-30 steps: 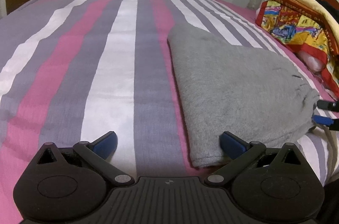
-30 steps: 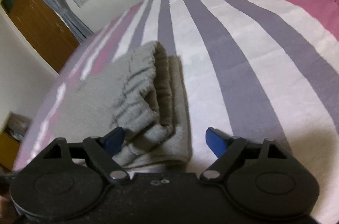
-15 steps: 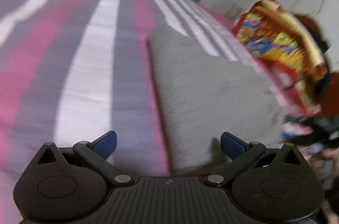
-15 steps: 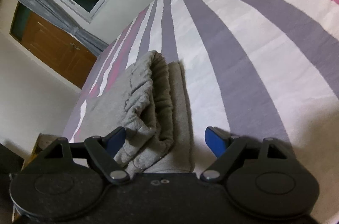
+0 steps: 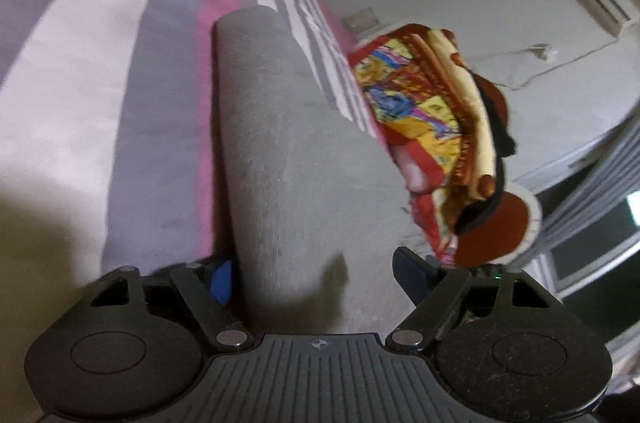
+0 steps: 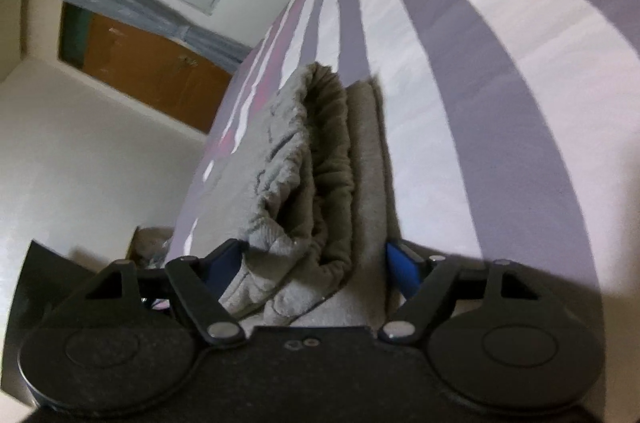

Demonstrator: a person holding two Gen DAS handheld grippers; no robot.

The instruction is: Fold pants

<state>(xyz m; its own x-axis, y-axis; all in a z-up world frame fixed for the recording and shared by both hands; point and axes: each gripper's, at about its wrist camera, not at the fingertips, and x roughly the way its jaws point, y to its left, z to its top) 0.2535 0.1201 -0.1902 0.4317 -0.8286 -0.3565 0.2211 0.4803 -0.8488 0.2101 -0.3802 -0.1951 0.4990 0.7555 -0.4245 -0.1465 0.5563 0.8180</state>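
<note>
Both grippers have dropped onto the folded grey fleece pants [image 5: 280,159] lying mid-frame on the striped pink-and-purple bed [image 5: 80,71]. Left gripper [image 5: 312,277] and right gripper [image 6: 316,263] straddle opposite ends, jaws closing, not yet clamped; another fold seems imminent.

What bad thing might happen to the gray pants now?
The right gripper is closing around the bunched waistband end of the gray pants; it may catch only some layers, so the fold slips apart. The left gripper is closing on the thick folded edge, which may squeeze out sideways.
</note>
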